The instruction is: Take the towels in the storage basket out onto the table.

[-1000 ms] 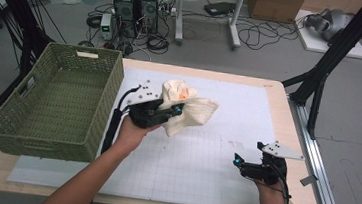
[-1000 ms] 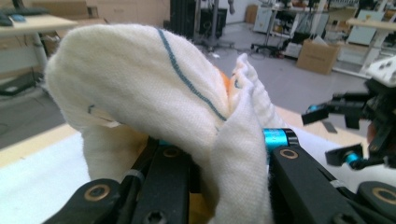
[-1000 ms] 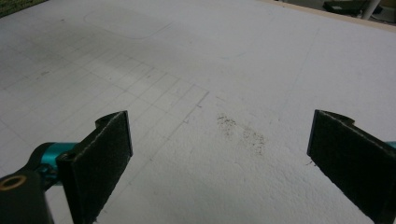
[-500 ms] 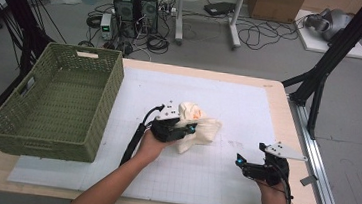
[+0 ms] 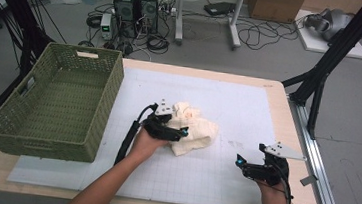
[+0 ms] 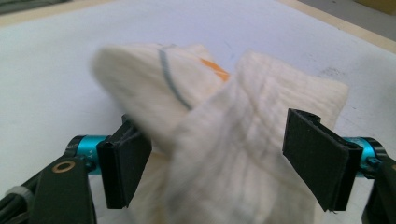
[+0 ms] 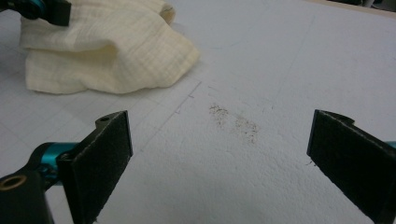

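Cloth: we judge the crumpled cream muslin cloth (image 5: 194,129) soft, light (grab a bunched fold).
Left tool (image 6: 224,161): jaws apart around it.
Right tool (image 7: 219,172): jaws apart, empty.

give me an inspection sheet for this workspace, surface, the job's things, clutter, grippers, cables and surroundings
Surface: white gridded mat on a wooden table; dark smudge on the mat.
Job's things: crumpled cream cloth on the mat; green woven basket at the table's left, nothing seen inside.
Clutter: nothing seen beyond the smudge.
Grippers: left gripper has its jaws apart around the cloth; right gripper is open over bare mat, apart from the cloth.
Cables: one black cable trails from the left gripper; loose cables on the floor.
Surroundings: computer towers, cardboard box, black stand legs.
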`<state>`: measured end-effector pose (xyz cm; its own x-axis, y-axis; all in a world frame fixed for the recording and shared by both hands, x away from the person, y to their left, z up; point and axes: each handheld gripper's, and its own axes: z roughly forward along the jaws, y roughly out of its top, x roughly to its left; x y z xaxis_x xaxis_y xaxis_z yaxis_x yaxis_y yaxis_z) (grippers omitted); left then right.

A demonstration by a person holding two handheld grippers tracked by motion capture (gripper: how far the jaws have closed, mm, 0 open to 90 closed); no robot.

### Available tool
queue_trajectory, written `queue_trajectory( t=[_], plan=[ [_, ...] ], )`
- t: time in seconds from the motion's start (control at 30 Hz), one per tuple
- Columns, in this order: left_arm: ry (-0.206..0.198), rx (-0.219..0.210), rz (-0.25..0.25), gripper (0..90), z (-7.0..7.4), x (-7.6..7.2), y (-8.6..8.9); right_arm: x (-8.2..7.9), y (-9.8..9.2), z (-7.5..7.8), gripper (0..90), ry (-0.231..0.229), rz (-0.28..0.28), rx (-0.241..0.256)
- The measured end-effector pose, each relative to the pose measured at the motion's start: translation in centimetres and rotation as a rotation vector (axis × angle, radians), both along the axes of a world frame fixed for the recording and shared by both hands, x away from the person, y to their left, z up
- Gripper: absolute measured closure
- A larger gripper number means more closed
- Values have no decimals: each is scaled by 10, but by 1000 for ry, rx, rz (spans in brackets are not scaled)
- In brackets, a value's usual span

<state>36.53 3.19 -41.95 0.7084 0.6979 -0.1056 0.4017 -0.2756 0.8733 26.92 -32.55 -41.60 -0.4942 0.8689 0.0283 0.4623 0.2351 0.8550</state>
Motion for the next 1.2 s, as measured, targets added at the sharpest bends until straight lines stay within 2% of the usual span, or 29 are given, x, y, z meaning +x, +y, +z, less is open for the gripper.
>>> queue_trajectory(
  t=[0.17,0.27,0.33,0.4,0.57,0.7,0.8,0.93,1.07,1.2],
  plan=[
    [-35,-28,26,241,13,-5,26,0,2,0,59,-1,3,-3],
    [-58,-54,37,241,17,-12,42,1,3,0,59,-2,7,-2],
    [-56,-71,37,240,15,-17,52,1,4,0,59,-5,10,6],
    [-78,-91,27,241,12,-24,62,2,4,0,58,-17,7,4],
    [-88,-120,54,202,5,-34,82,2,6,2,58,-29,-1,-6],
    [-102,-144,56,209,1,-40,89,4,10,3,58,-29,11,-28],
    [-116,-132,49,212,-3,-46,91,4,11,3,57,-28,31,-50],
    [-124,-146,49,215,-3,-48,92,4,11,3,58,-14,32,-27],
    [-120,-145,53,215,-5,-47,93,7,12,1,58,11,41,-23],
    [-113,-139,68,215,-6,-47,96,7,12,3,57,-2,31,-21]
  ],
)
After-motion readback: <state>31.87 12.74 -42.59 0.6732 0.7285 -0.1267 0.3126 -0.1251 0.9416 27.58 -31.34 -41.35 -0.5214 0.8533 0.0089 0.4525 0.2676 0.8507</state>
